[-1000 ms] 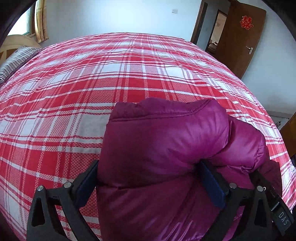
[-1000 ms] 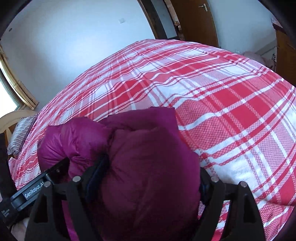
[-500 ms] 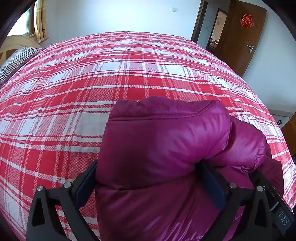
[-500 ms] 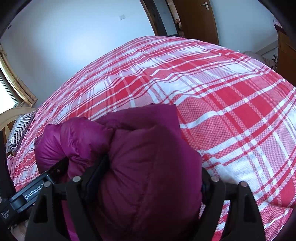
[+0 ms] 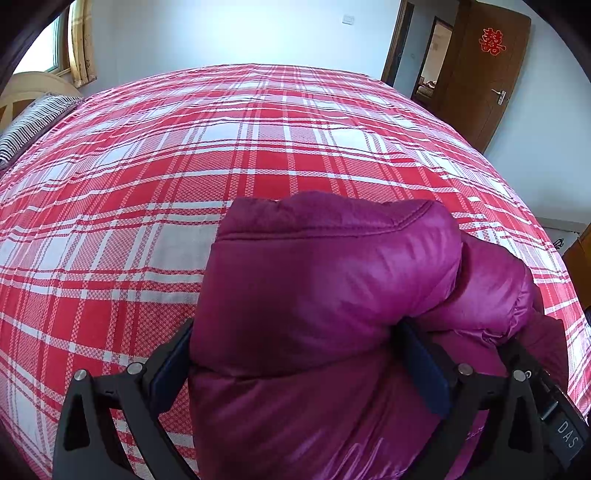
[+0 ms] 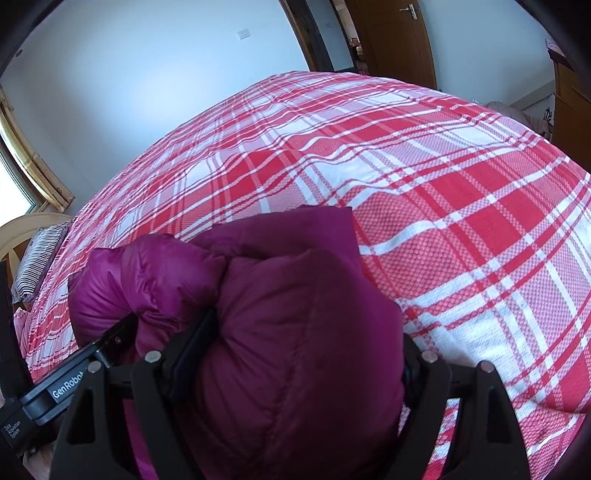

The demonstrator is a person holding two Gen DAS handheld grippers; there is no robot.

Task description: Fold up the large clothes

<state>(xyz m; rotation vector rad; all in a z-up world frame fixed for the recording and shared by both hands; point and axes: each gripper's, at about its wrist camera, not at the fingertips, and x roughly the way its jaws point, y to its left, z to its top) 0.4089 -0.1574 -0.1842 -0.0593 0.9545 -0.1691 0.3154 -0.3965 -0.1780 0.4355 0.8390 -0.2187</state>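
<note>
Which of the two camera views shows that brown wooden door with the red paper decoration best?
The left wrist view: the brown wooden door stands open at the upper right, with its red paper decoration and handle showing. The right wrist view shows only a plain brown door with a handle along its top edge, no decoration visible.

A shiny magenta-purple padded jacket (image 5: 325, 302) lies on a bedspread (image 5: 184, 155) checked in red, pink and white plaid. At the bedspread's far left corner a pillow (image 5: 33, 122) is striped dark and white. Beyond the bedspread the wall (image 5: 236, 33) is pale blue-white, the door (image 5: 480, 70) brown with a red paper emblem (image 5: 492, 40), and the curtain (image 5: 83, 40) is yellow.
</note>
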